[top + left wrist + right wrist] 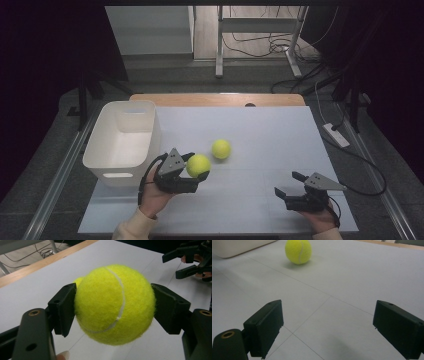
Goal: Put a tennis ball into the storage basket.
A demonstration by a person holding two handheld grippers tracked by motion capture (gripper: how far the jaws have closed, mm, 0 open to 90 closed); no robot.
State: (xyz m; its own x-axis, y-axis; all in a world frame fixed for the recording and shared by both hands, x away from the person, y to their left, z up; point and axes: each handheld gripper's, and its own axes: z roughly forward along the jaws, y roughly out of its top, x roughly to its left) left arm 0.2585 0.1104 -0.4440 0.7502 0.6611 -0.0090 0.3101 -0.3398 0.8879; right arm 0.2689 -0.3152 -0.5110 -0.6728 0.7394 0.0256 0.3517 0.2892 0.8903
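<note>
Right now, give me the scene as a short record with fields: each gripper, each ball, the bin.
left gripper: shut on held tennis ball, fingers pressed on its two sides
held tennis ball: gripped beside the bin, not in it
right gripper: open, nothing between its fingers, low over the white table
loose tennis ball: resting on the table, untouched, just beyond the held one
white bin: at the table's left edge, looks empty

The high view looks down and forward on the table (260,125). Each gripper view looks close along its jaws; both share the second ball (298,251).
</note>
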